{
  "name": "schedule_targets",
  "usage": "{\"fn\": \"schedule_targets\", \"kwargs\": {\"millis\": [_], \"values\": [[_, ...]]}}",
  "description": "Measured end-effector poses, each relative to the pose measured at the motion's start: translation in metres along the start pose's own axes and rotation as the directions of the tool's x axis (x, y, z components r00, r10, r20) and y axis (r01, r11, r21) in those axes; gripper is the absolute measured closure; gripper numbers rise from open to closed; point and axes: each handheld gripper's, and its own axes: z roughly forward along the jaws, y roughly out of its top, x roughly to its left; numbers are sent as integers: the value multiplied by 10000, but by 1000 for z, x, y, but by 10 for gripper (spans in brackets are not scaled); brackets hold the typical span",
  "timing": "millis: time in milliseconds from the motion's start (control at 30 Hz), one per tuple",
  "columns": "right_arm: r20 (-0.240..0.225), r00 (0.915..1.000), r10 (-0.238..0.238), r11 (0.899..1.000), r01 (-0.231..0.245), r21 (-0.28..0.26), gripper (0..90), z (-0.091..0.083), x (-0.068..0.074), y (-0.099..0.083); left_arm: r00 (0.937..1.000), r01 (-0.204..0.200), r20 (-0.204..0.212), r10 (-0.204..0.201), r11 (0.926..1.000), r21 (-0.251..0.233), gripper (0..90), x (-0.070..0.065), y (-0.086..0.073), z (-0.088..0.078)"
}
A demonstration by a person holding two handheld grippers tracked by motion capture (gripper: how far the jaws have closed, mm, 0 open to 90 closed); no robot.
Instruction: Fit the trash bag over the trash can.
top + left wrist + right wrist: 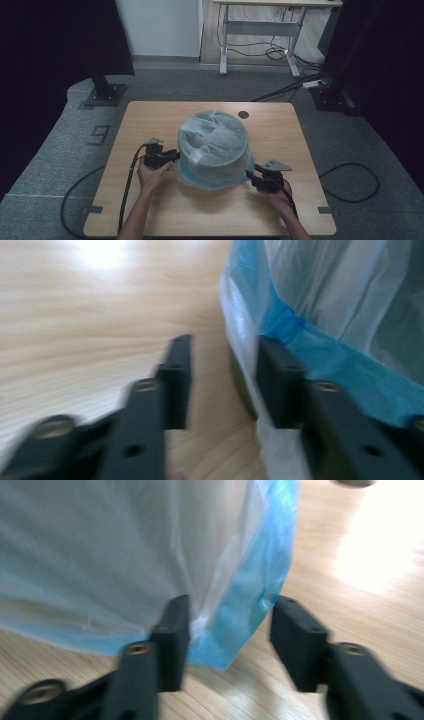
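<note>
A round grey bin stands in the middle of the wooden table, lined with a translucent white bag whose blue hem hangs over the rim. My left gripper is at the bin's left side. In the left gripper view its jaws stand apart, the right one against the bag's edge, nothing pinched. My right gripper is at the bin's lower right. There the open jaws straddle the blue hem without pressing on it.
A small round cable hole sits near the table's far edge. On the floor beyond are a black stand base, a white desk frame with cables, and a loop of cable to the right.
</note>
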Motion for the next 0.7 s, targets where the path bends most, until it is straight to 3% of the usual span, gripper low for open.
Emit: {"fn": "schedule_targets", "kwargs": {"millis": [67, 167, 267, 467, 600, 700], "values": [[-22, 9994, 356, 9992, -356, -197, 374, -10, -4, -1, 9998, 37, -185, -43, 9994, -346, 466, 2, -1, -12], [-281, 9974, 657, 9973, -666, -307, 329, -22, -13, -6, 9998, -15, -221, -2, 9972, -749, 364, 4, -1, -31], [-450, 9957, 810, 9955, -831, -453, 296, -32, -20, -8, 9998, -169, -124, 157, 9945, -1029, 333, 1, 2, -48], [-511, 9944, 930, 9925, -966, -744, 281, -44, -27, -14, 9950, -943, 185, 981, 9842, -1497, 324, -18, 19, -78], [-382, 9937, 1057, 9886, -1091, -1034, 294, -50, -30, -16, 9834, -1235, 1094, 1449, 9755, -1819, 320, -33, 37, -90], [-363, 9923, 1180, 9837, -1218, -1321, 296, -54, -32, -15, 9672, -1710, 1557, 2009, 9675, -1864, 302, -47, 53, -94]]}}
